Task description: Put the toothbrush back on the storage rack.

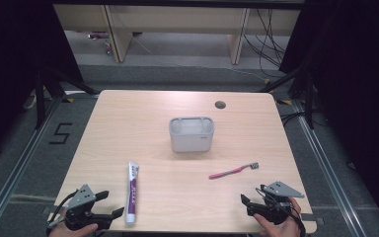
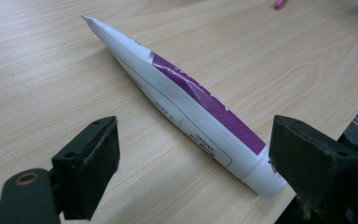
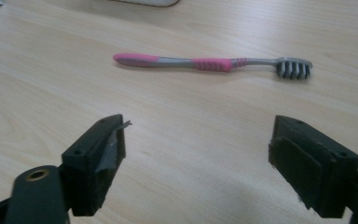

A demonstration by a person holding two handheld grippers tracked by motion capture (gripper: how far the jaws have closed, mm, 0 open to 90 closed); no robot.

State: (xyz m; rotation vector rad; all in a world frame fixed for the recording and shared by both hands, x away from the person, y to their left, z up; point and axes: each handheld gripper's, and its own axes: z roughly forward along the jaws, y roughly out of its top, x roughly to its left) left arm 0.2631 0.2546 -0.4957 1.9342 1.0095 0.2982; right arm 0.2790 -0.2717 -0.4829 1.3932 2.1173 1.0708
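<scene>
At the near edge of the wooden table (image 1: 177, 197), the left gripper (image 1: 109, 206) rests at the left corner in the person's hand, its jaws spread wide with nothing between the pads. Just beside it lies the toothpaste tube (image 1: 132, 193), white with a purple band, flat on the wood and running away from the edge; its cap end sits at the near edge, close to the gripper's outer jaw (in the left gripper view (image 2: 186, 100) the cap is right next to the right-hand jaw, though whether they touch I cannot tell).

At the near right corner, the right gripper (image 1: 253, 194) is held low over the table, jaws likewise standing wide and empty. A little beyond it lies the toothbrush (image 1: 233, 171), pink-handled with grey near the neck, flat on the table and apart from the gripper; its dark-and-white bristle head points to the right in the right gripper view (image 3: 214, 63).

Farther off, about mid-table, stands a grey holder (image 1: 191, 134), a rounded box open at the top, upright and well apart from both grippers. Beyond it, near the far edge, is a small round cable hole (image 1: 220, 104).
</scene>
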